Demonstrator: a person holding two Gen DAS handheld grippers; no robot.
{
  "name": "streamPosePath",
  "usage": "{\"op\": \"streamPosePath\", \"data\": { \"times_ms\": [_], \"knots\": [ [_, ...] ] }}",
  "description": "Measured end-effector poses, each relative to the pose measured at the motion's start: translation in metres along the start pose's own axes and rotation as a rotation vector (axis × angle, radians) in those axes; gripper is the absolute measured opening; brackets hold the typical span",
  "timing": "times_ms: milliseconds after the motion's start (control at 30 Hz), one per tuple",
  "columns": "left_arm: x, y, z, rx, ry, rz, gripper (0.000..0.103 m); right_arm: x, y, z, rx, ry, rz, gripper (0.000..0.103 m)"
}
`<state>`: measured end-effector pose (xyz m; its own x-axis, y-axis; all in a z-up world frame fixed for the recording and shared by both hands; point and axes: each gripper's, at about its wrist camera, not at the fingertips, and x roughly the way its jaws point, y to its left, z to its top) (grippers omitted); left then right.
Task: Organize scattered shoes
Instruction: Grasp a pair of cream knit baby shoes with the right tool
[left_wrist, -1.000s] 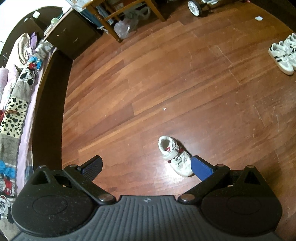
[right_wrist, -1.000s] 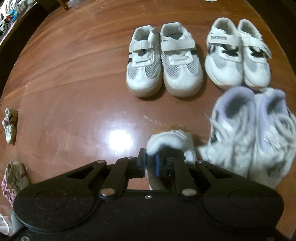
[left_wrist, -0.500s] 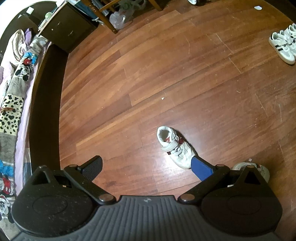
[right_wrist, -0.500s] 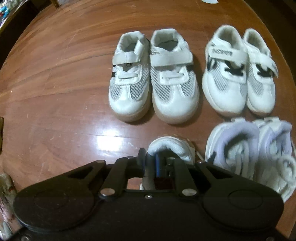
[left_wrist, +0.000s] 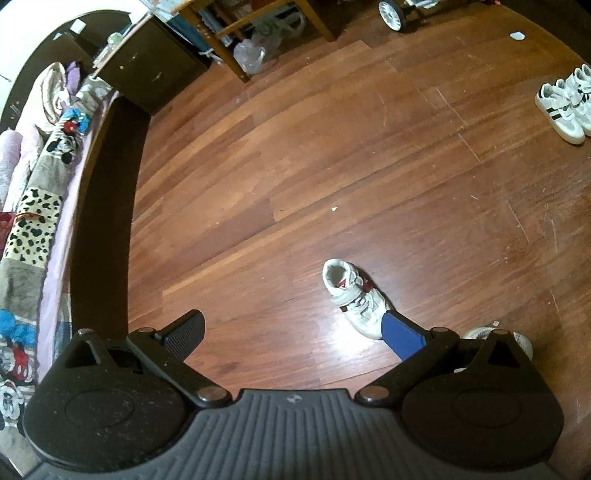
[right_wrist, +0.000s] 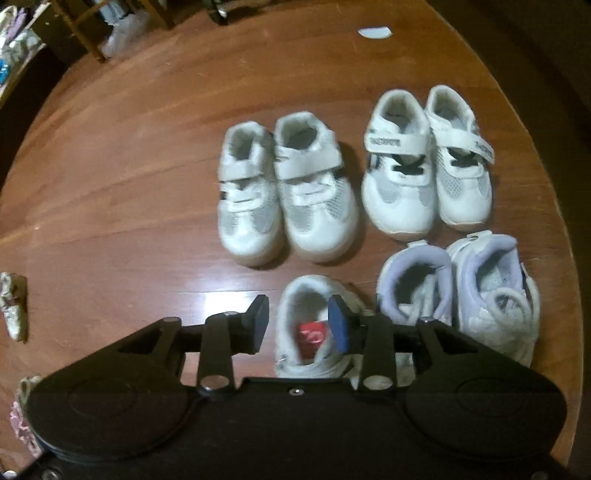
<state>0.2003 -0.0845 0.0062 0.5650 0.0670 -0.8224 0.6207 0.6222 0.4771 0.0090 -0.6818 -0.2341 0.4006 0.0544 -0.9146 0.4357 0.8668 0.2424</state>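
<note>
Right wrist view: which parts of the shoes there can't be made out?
- Red-lined shoe: toe hidden behind the right gripper.
- Purple pair: lower part hidden behind the gripper body.
- Strap lettering on the right-hand pair: too blurred to read.
- Items at the left edge: blurred, unidentifiable.

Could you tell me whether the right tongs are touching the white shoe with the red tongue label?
Cannot tell. In the right wrist view the right tongs stand open astride the shoe, but the blue pad overlaps its collar, showing neither contact nor gap.
</note>
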Motion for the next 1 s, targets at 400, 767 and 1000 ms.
{"op": "streamPosePath", "data": {
  "times_ms": [400,767,1000],
  "knots": [
    [-0.039,0.043,-0.066,-0.086,-0.004,0.049,0.103,0.046,0.263,0.005,-0.367,0.084,0.250,0.048],
    [-0.050,0.077,-0.113,-0.156,0.011,0.051,0.102,0.134,0.519,-0.010,-0.583,0.155,0.363,0.048],
    [-0.057,0.080,-0.117,-0.160,-0.009,0.029,0.103,0.194,0.579,-0.012,-0.564,0.161,0.309,0.048]
  ]
}}
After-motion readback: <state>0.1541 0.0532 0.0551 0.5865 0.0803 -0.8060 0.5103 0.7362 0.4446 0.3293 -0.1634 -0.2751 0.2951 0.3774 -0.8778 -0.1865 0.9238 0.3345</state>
